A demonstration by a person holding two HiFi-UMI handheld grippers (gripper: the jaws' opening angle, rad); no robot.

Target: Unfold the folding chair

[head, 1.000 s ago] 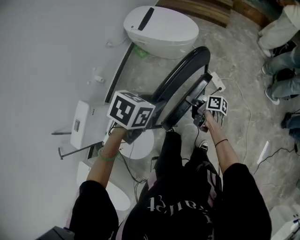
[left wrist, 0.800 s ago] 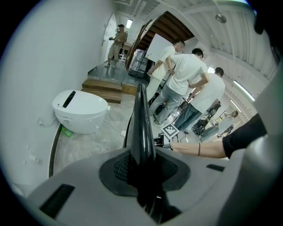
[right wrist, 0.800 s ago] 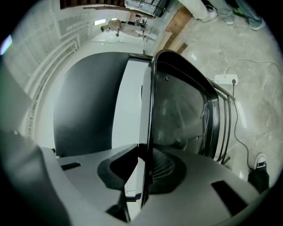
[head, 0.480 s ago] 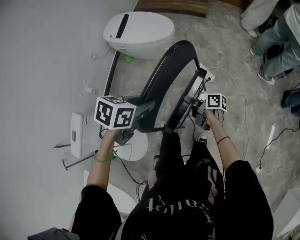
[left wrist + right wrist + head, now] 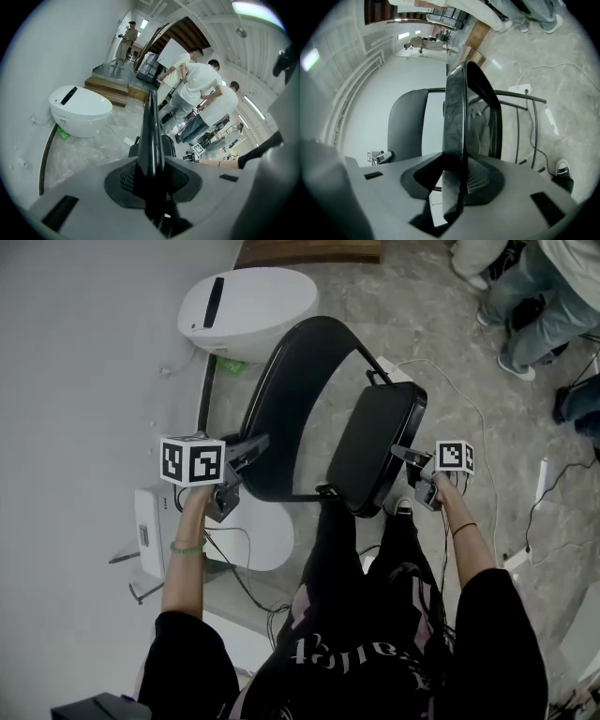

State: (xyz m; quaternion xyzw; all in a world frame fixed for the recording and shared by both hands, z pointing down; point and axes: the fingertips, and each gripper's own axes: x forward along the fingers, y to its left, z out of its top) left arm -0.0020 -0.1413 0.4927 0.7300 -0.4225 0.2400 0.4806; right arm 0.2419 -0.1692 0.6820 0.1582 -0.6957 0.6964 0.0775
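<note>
The folding chair (image 5: pixel 309 362) stood partly open on the floor at the centre of the head view. The left tongs (image 5: pixel 246 448) were clenched on the backrest (image 5: pixel 281 427) rim at centre left. The right tongs (image 5: pixel 405 454) pinched the seat (image 5: pixel 380 442) edge at centre right, their jaws having just been opening. The chair looked rigid, fairly light and glossy, so probably slippery. Those 2 thin edges seemed the sensible holds, away from the hinge.

The chair frame (image 5: pixel 151 140) looks glossy black metal, its seat (image 5: pixel 375 446) matt, perhaps leatherette.
</note>
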